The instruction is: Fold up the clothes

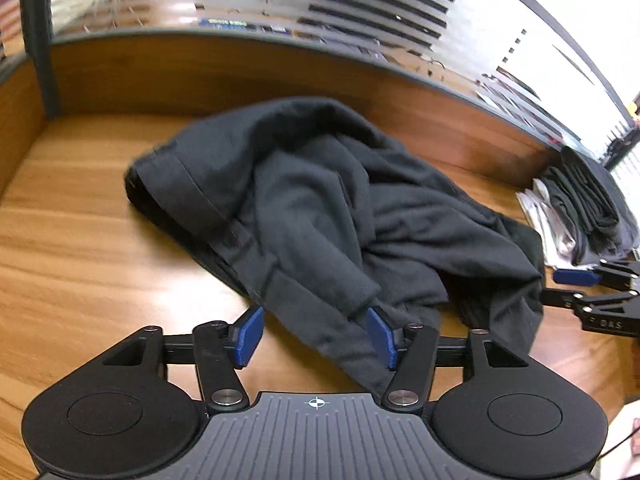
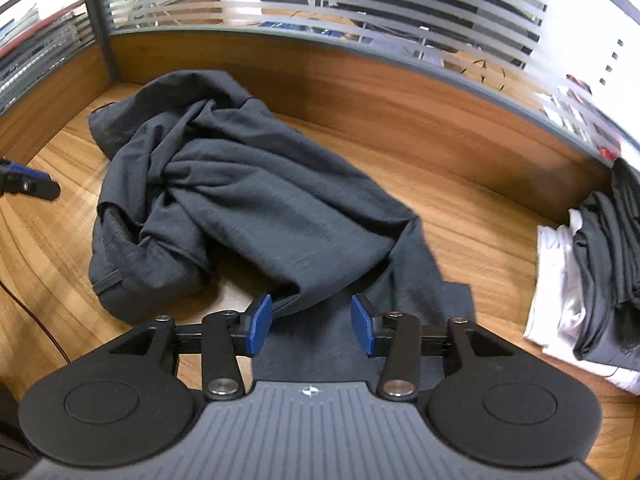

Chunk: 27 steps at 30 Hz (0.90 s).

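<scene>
A crumpled dark grey garment (image 1: 320,208) lies in a heap on the wooden desk (image 1: 80,248). My left gripper (image 1: 316,336) hovers over its near edge, jaws open, with a fold of the cloth lying beneath the gap and not pinched. In the right wrist view the same garment (image 2: 248,192) spreads from the far left toward my right gripper (image 2: 312,324), which is open above a flat flap of the fabric. The right gripper (image 1: 580,292) shows at the right edge of the left wrist view. At the left edge of the right wrist view is the left gripper (image 2: 24,180).
A stack of folded dark and white clothes (image 2: 592,280) sits at the desk's right side, also seen as the stack (image 1: 580,216). A wooden partition (image 2: 360,80) topped with striped frosted glass walls the back and left. A thin black cable (image 2: 24,312) runs along the left.
</scene>
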Each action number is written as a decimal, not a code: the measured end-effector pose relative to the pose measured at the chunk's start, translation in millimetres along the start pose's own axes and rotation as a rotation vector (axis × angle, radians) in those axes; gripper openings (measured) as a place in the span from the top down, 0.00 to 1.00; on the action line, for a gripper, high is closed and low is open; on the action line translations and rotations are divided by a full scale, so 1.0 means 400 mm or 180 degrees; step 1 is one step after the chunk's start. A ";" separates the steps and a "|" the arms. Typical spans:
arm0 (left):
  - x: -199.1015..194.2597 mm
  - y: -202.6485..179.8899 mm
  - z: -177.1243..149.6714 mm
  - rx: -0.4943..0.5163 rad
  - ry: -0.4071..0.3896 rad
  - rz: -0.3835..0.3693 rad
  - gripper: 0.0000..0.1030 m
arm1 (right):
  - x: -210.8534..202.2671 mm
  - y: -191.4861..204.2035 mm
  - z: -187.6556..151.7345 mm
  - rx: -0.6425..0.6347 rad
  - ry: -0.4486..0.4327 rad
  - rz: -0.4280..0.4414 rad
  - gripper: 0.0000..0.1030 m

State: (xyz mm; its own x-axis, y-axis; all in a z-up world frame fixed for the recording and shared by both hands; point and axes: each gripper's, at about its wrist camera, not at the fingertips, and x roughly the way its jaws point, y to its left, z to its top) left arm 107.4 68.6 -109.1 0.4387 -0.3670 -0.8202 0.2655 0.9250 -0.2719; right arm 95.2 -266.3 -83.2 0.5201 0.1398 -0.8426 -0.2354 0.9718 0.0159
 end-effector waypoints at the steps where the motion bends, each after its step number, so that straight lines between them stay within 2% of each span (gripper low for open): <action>1: 0.007 -0.003 -0.010 0.0006 0.0022 -0.0033 0.38 | 0.006 0.005 -0.004 0.0000 0.0012 0.0005 0.46; 6: 0.047 -0.022 -0.044 0.0061 0.0138 -0.0149 0.27 | 0.044 0.024 -0.015 0.0018 0.0082 -0.0003 0.40; 10: 0.090 -0.030 -0.061 0.0078 0.0291 -0.0209 0.25 | 0.076 0.032 -0.020 0.0115 0.0115 -0.0029 0.34; 15: 0.146 -0.046 -0.074 0.0078 0.0477 -0.0244 0.21 | 0.120 0.036 -0.019 0.0269 0.0175 -0.0026 0.33; 22: 0.200 -0.081 -0.053 -0.0110 0.0518 -0.0356 0.19 | 0.163 0.024 -0.010 0.0371 0.0202 -0.0098 0.33; 24: 0.213 -0.084 -0.047 -0.0185 0.0537 -0.0328 0.20 | 0.170 0.017 -0.008 0.0367 0.0210 -0.0128 0.39; 25: 0.216 -0.084 -0.046 -0.0207 0.0534 -0.0318 0.21 | 0.172 0.012 -0.008 0.0365 0.0222 -0.0131 0.46; 26: 0.214 -0.082 -0.046 -0.0202 0.0506 -0.0310 0.26 | 0.173 0.006 -0.007 0.0363 0.0235 -0.0135 0.51; 27: 0.209 -0.081 -0.046 -0.0186 0.0471 -0.0300 0.40 | 0.175 0.000 -0.006 0.0362 0.0247 -0.0138 0.65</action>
State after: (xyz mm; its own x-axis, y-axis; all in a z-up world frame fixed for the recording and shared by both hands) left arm 119.7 9.6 -178.3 0.2821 -0.4377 -0.8537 0.2472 0.8930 -0.3762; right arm 129.5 -256.8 -143.4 0.4617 0.0863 -0.8828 -0.1173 0.9925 0.0357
